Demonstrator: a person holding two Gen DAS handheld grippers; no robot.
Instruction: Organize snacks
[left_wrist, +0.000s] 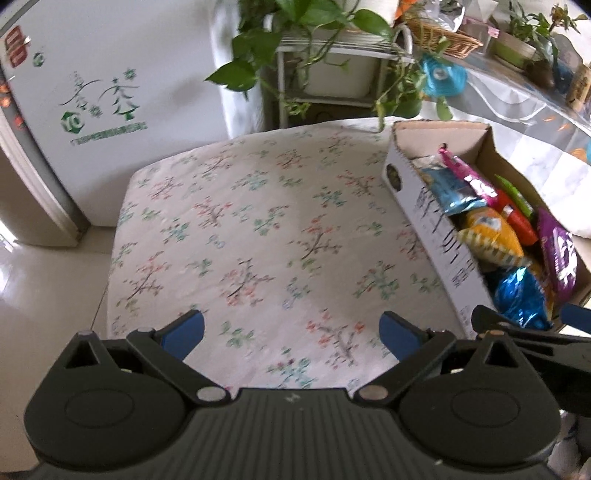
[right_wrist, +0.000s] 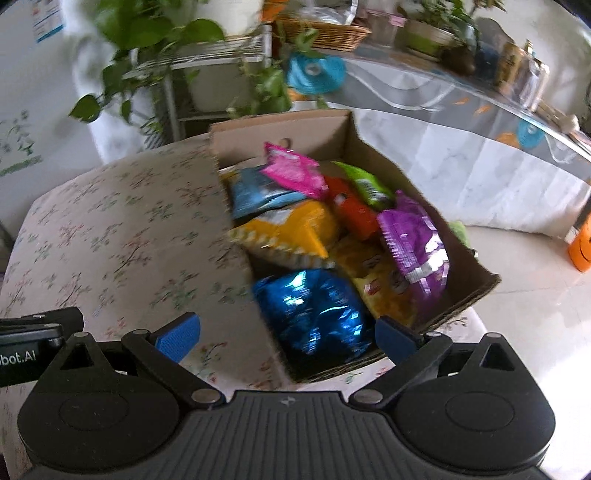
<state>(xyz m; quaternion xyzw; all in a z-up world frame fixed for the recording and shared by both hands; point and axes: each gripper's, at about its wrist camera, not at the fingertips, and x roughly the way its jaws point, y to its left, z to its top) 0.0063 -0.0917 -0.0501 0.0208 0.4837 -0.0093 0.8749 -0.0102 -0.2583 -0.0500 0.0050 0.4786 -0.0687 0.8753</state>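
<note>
A cardboard box (right_wrist: 461, 258) stands on the right side of a floral-clothed table (left_wrist: 240, 229); it also shows in the left wrist view (left_wrist: 436, 229). It holds several snack bags: a shiny blue one (right_wrist: 314, 310) nearest, a yellow one (right_wrist: 291, 232), a purple one (right_wrist: 413, 240), a pink one (right_wrist: 291, 170), a red one (right_wrist: 351, 210), a green one (right_wrist: 365, 184). My right gripper (right_wrist: 288, 336) is open and empty, just above the box's near end over the blue bag. My left gripper (left_wrist: 291, 332) is open and empty over the bare cloth, left of the box.
A white fridge (left_wrist: 85, 110) stands at far left. A metal rack with trailing green plants (left_wrist: 325, 55) is behind the table. A long counter (right_wrist: 480, 122) with a wicker basket (right_wrist: 325, 33), pots and jars runs at right. An orange object (right_wrist: 581, 247) sits on the floor.
</note>
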